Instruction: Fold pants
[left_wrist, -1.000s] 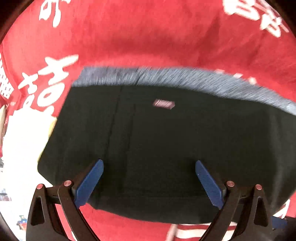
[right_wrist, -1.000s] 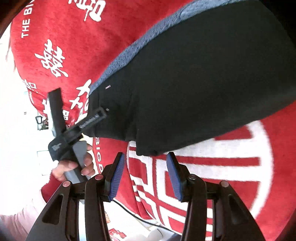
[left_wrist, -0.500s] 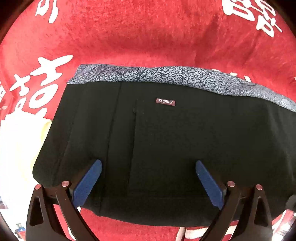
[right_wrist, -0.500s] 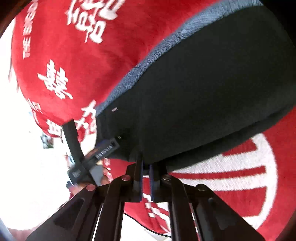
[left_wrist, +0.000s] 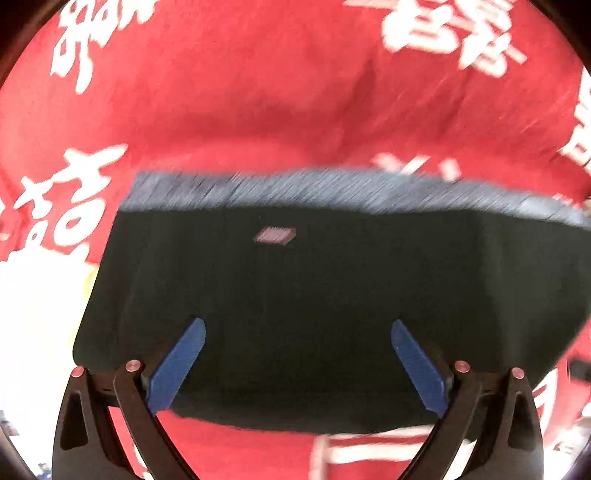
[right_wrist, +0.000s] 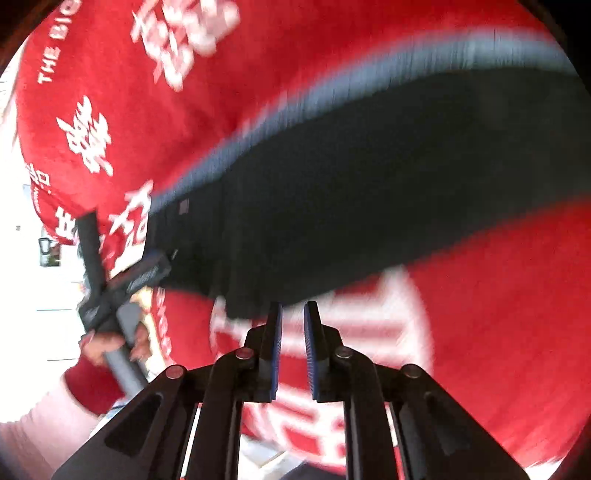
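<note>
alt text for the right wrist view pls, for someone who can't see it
Blurred fisheye view down the right gripper, its blue-padded jaws nearly closed with a narrow gap and nothing between them, just below the near edge of folded black pants. The pants lie on a red cloth with white characters; at left a hand holds the left gripper.

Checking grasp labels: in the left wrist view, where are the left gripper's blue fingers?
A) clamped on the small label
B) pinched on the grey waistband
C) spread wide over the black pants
C: the left gripper has its blue fingers far apart above the pants, nothing pinched between them.
</note>
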